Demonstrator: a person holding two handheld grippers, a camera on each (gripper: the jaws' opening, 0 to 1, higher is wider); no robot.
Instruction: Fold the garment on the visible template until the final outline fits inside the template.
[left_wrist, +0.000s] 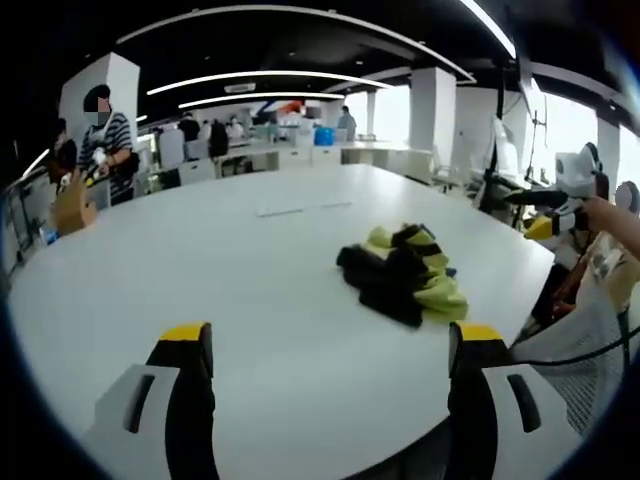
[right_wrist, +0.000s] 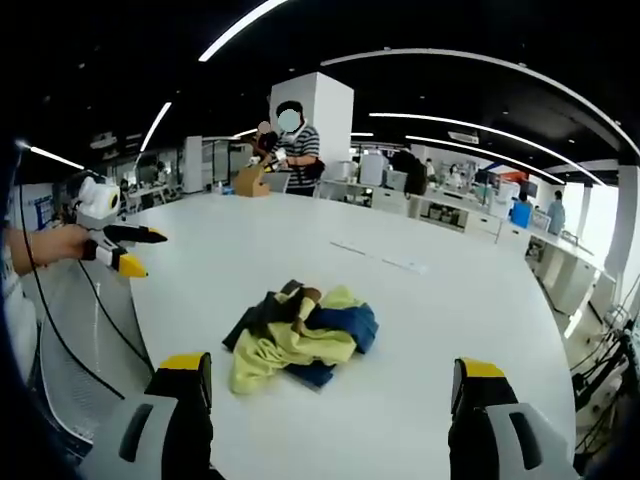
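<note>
Left gripper view: crumpled yellow, black and blue fabric garment lies mid-table on round white table, toward right edge, ahead-right of left gripper; jaws wide apart, empty. Right gripper, equally agape and empty, sits nearer; garment just ahead-left.

Left gripper held low over the near edge of the table, both jaws spread wide apart, nothing between them, yellow tips pointing forward. Right gripper in the same pose over its own near edge, jaws also wide apart and empty. Seen from the right gripper view, left gripper raised beside the table's left edge, gripped by a hand with bare forearm, a dark cable hanging down from it.
</note>
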